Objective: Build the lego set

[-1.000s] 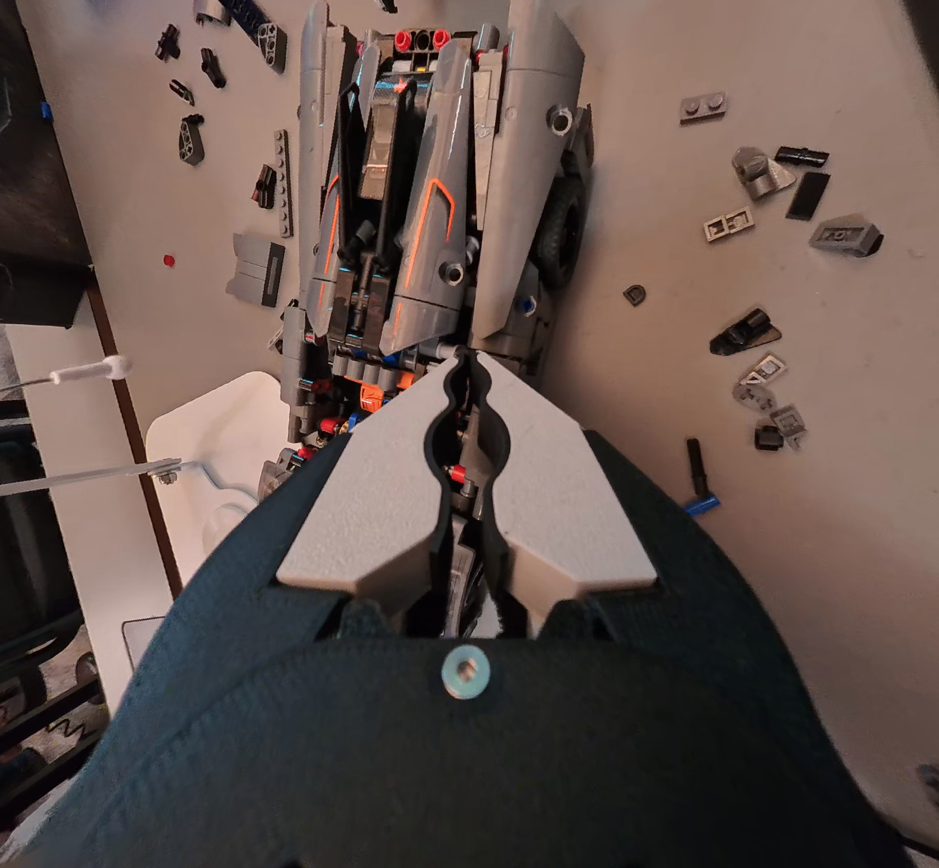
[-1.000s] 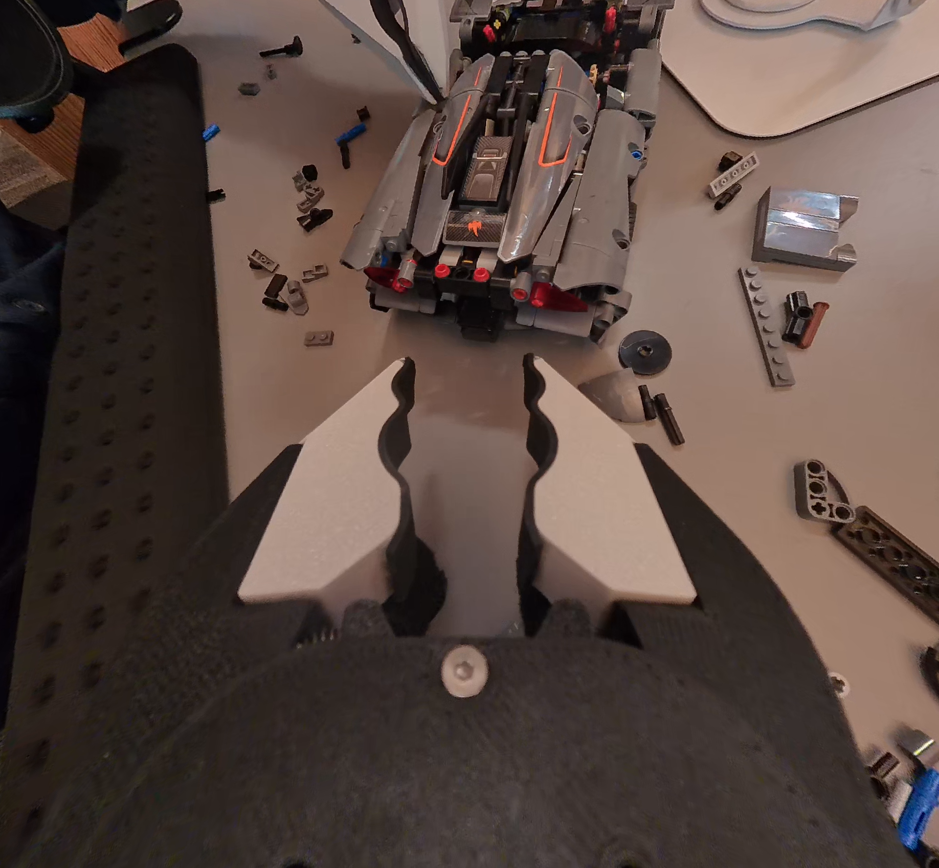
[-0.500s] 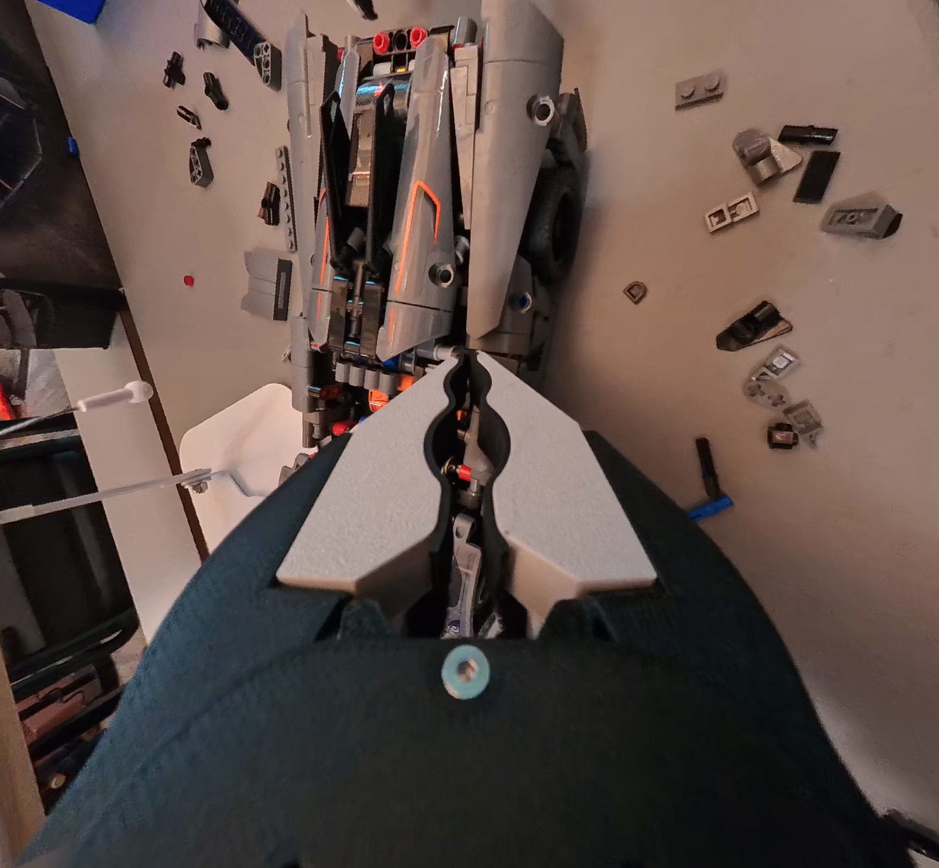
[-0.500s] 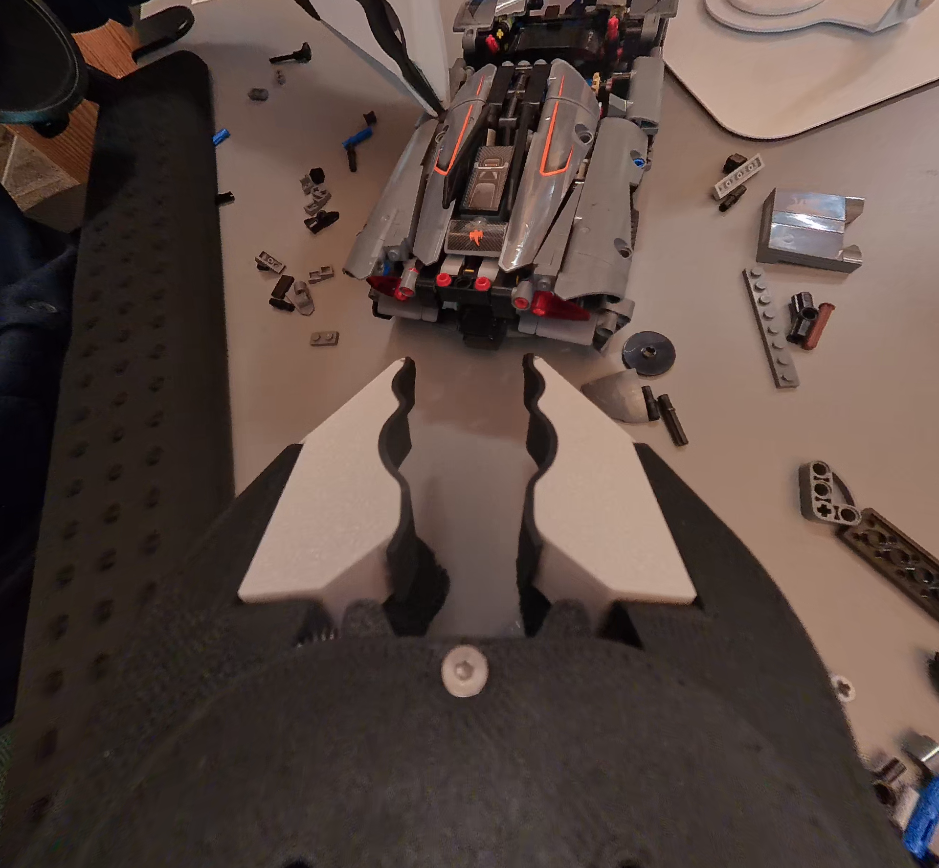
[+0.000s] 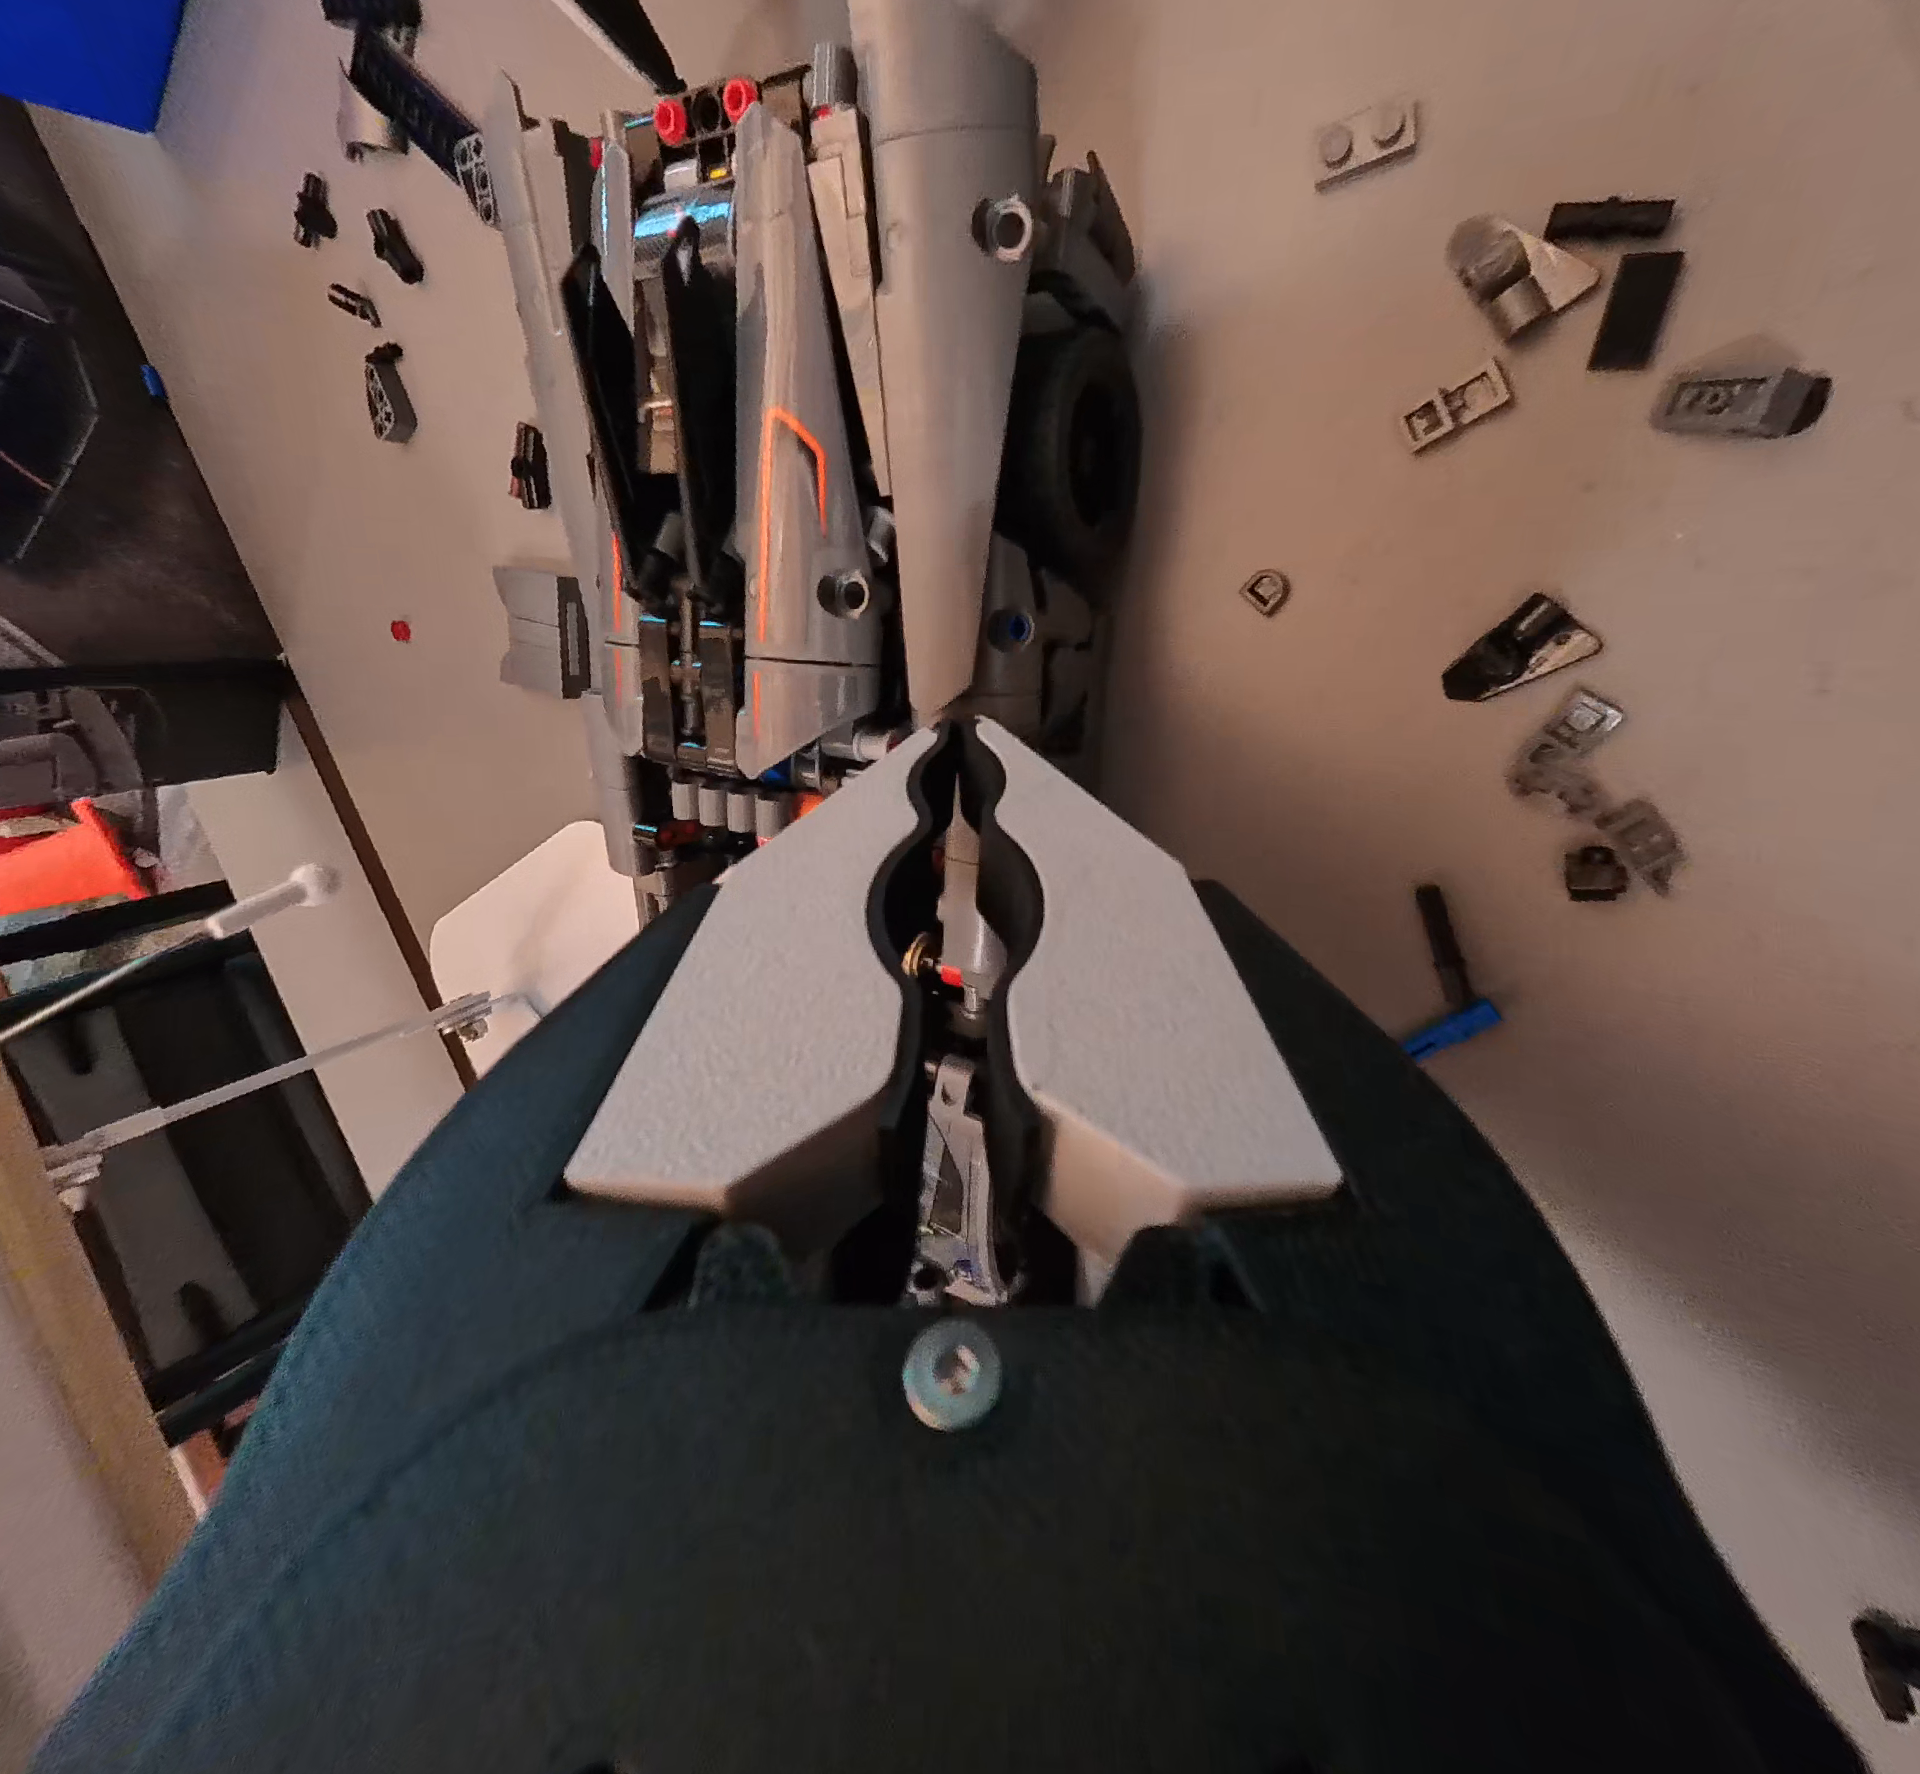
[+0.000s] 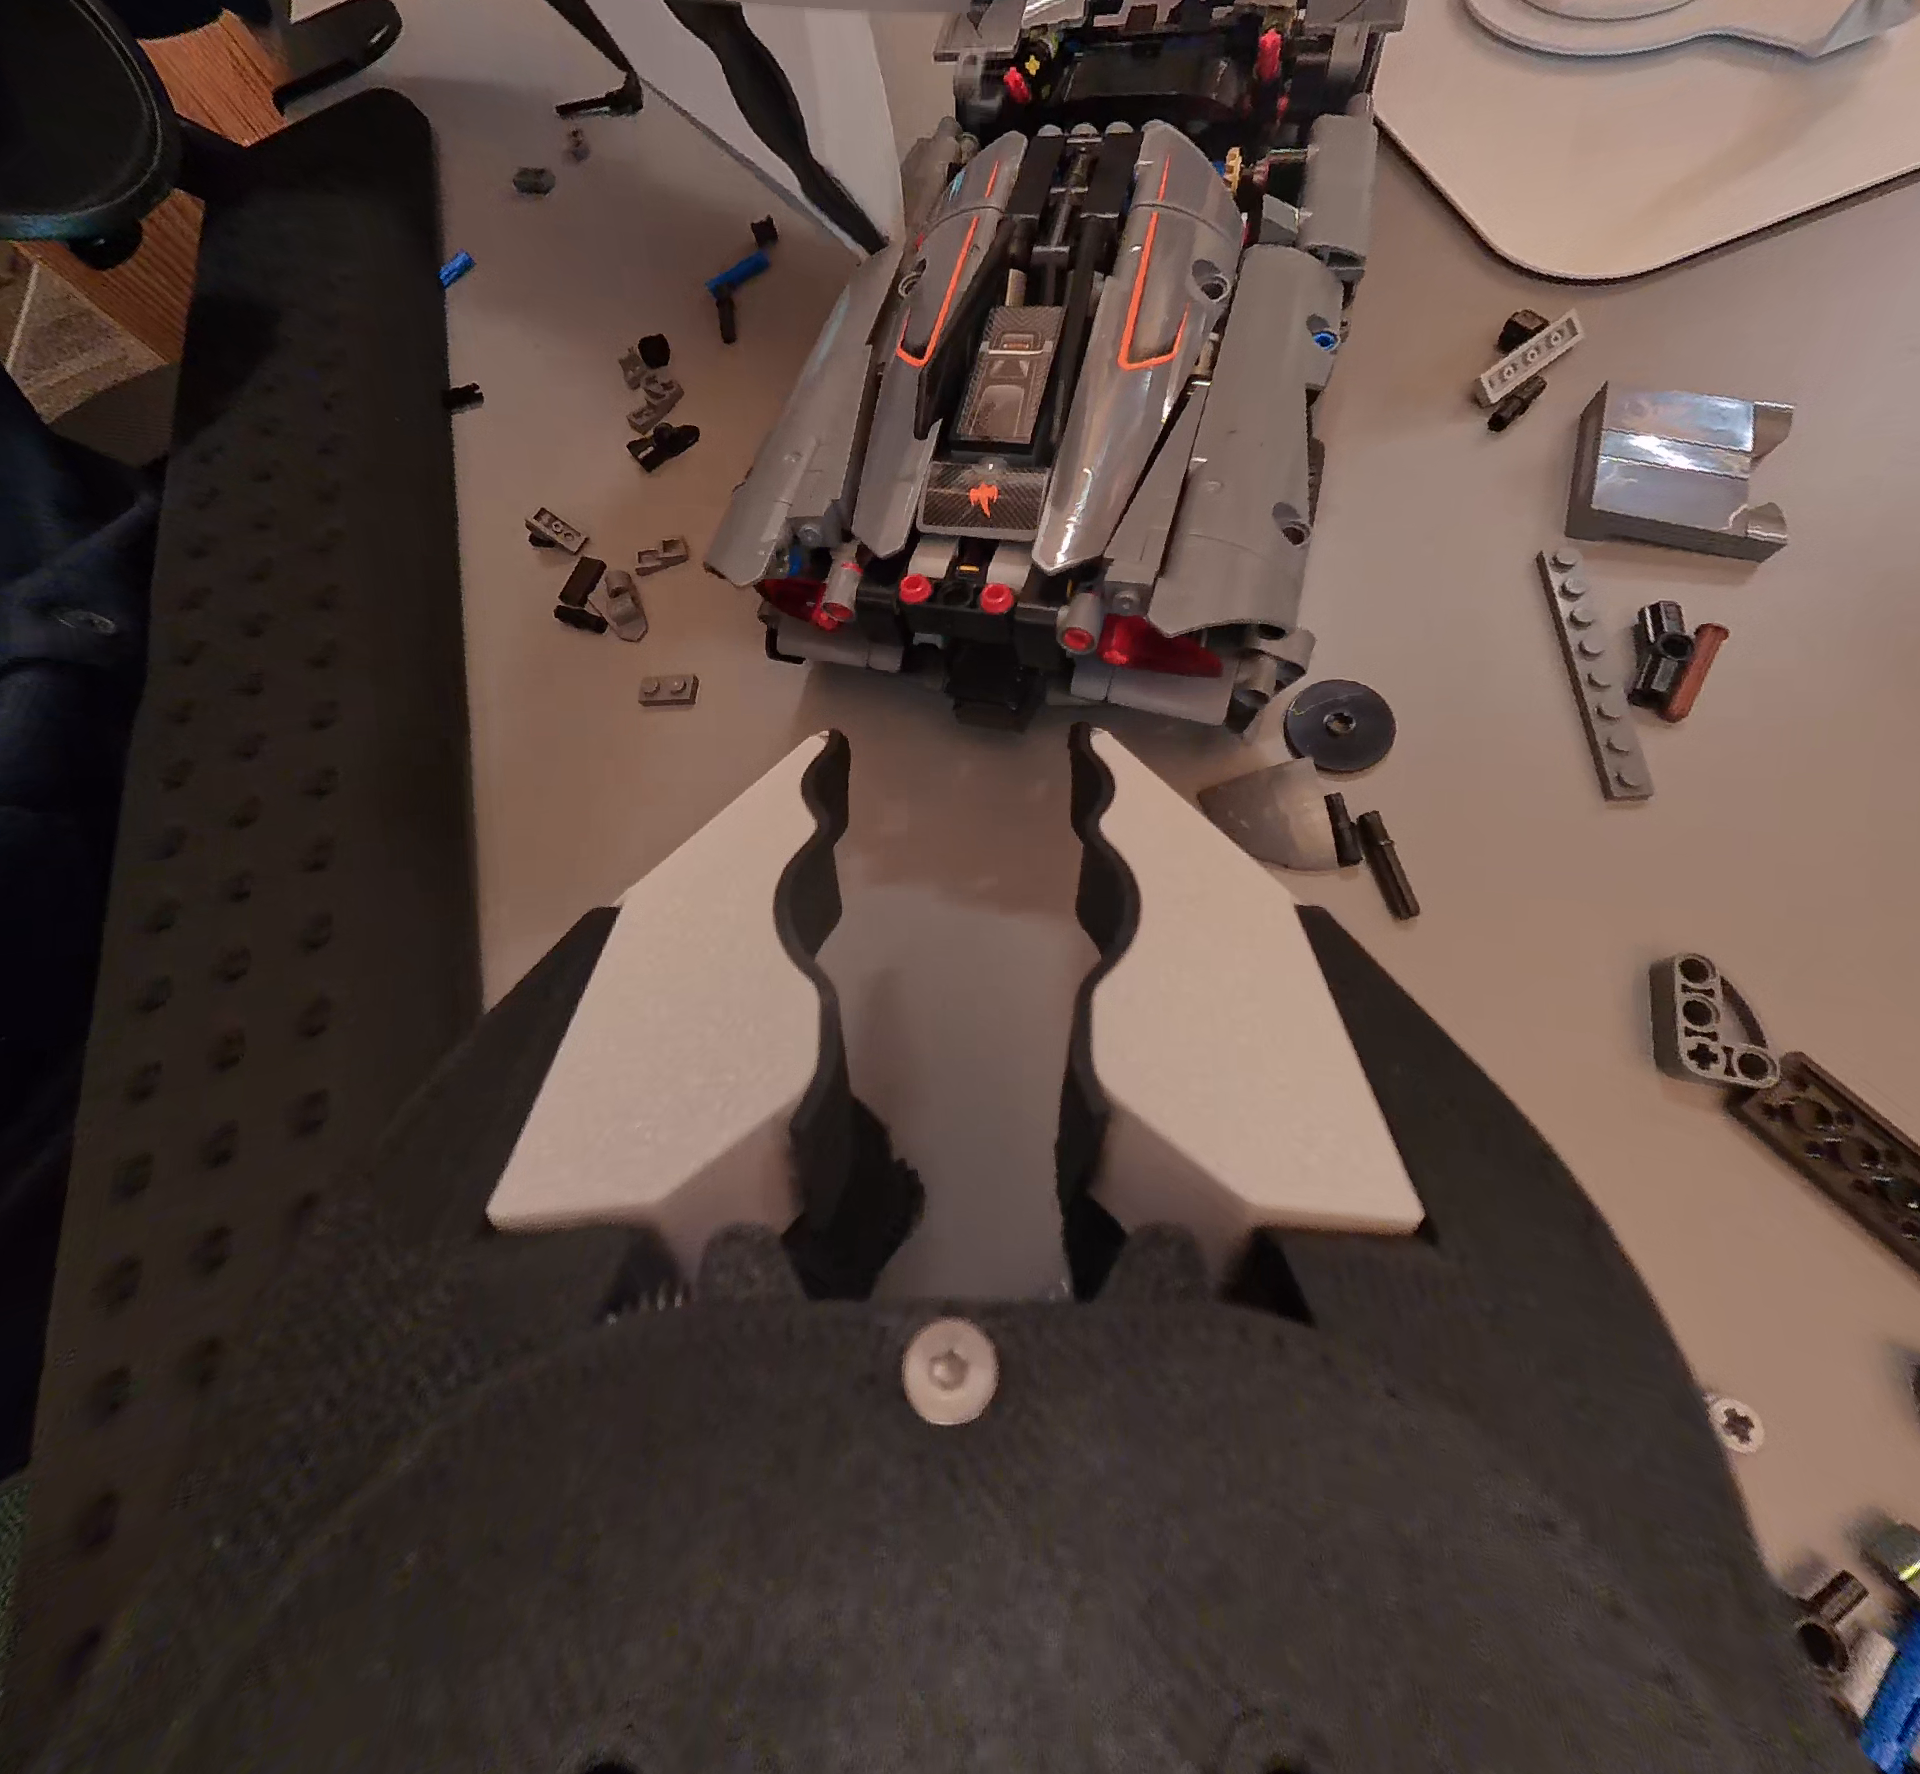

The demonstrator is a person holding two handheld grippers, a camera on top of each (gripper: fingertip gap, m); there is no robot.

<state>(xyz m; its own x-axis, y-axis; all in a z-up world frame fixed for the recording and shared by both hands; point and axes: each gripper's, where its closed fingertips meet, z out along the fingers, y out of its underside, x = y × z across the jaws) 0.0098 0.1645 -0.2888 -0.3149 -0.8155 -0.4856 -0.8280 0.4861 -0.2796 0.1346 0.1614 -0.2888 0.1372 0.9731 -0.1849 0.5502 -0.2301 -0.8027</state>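
**Two grippers, one car: the left pins it, the right waits**

Two grippers work this build, and each sits where it does for a reason. Farthest left in the right wrist view, a black studded strip point(image 6: 281, 685) lies along the edge of the grey table point(image 6: 1558, 893), and beside it a scatter of small plates and pins point(image 6: 613, 571) stays within easy reach. The left gripper point(image 5: 954, 737) is clamped tight on one end of the grey Lego car point(image 5: 790, 394), its jaws nearly meeting around a thin grey piece with a red-tipped pin; I judge this hold is there to steady the model while parts go on.

In the middle of the table stands the car point(image 6: 1049, 394), orange lines along its panels, its end with the red pins turned toward the right gripper point(image 6: 956, 737). That gripper hovers just short of it, jaws spread wide and holding nothing, probably free to fetch the next piece.

To the right lie a dark round disc point(image 6: 1340, 725), a long grey plate point(image 6: 1593, 675) and a chunky grey panel point(image 6: 1673, 472), spread out so each can be picked singly.
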